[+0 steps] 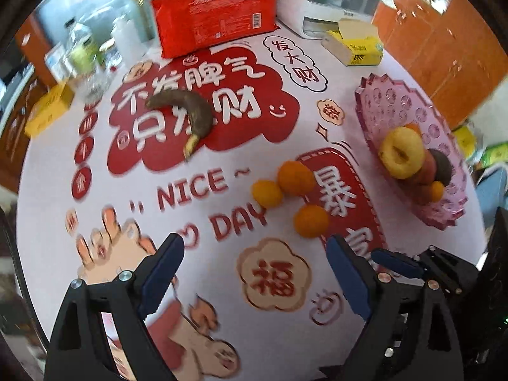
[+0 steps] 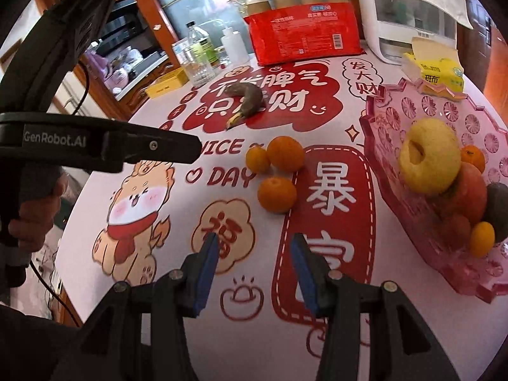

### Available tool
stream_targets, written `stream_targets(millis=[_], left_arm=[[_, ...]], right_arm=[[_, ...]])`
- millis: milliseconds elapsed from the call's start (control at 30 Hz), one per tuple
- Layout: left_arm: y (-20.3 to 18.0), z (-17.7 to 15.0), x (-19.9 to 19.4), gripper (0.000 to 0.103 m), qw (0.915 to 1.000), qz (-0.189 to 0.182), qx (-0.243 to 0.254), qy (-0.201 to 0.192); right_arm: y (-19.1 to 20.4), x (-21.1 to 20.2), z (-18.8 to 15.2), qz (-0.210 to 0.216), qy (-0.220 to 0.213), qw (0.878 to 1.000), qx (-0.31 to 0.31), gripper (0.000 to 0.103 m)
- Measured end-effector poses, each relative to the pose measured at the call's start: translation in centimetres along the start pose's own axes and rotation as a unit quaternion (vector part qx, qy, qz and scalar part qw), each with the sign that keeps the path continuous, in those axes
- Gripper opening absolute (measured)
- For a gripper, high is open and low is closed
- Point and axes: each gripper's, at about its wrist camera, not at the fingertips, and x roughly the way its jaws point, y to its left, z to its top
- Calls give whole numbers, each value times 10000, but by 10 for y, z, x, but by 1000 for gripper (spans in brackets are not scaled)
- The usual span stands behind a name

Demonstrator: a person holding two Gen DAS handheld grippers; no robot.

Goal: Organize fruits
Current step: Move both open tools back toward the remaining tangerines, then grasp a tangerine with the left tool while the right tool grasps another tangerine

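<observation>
Three oranges (image 1: 297, 177) (image 2: 277, 194) lie together on the printed tablecloth, mid-table. A dark overripe banana (image 1: 187, 111) (image 2: 247, 100) lies further back. A pink plastic fruit tray (image 1: 381, 101) (image 2: 390, 120) at the right holds a yellow apple (image 1: 401, 152) (image 2: 428, 155), a red fruit, a dark fruit and small oranges. My left gripper (image 1: 254, 254) is open and empty, above the cloth in front of the oranges. My right gripper (image 2: 254, 247) is open and empty, just in front of the nearest orange. The left gripper's body (image 2: 95, 149) shows at the left of the right wrist view.
At the back stand a red pack of paper cups (image 1: 212, 19) (image 2: 304, 31), a white appliance (image 2: 409, 16), a yellow tissue box (image 1: 352, 44) (image 2: 438, 70), bottles (image 2: 198, 54) and a yellow box (image 1: 47, 108). The table edge curves away at the left and right.
</observation>
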Motion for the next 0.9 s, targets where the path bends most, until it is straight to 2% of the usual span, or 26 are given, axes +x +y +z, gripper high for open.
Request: stream_targets(millis=[200,367,533,633,733,900], left_arm=[[1,27,25,91,9985,-13,538,135],[-2,33,50,91,9956,-102,843,385],[-1,32,73,91,9944,-138,919,500],[2,31,80,91,9952,-161,877,411],[8,30,85,91,9961,-339,765,294],[12,31,91,90,9961,-546,677,146]], right_arm=[[4,20,12,-203,43,9997,103,47],[4,34,19,-406,36,9991,120,47],[2,49,20,-569,92,9982,165,47],[2,56,18,-630,119,9979,127,47],[5,62,17,-702,133,9974,-16,47],[10,66,17,-859,-24,9961,-220,47]])
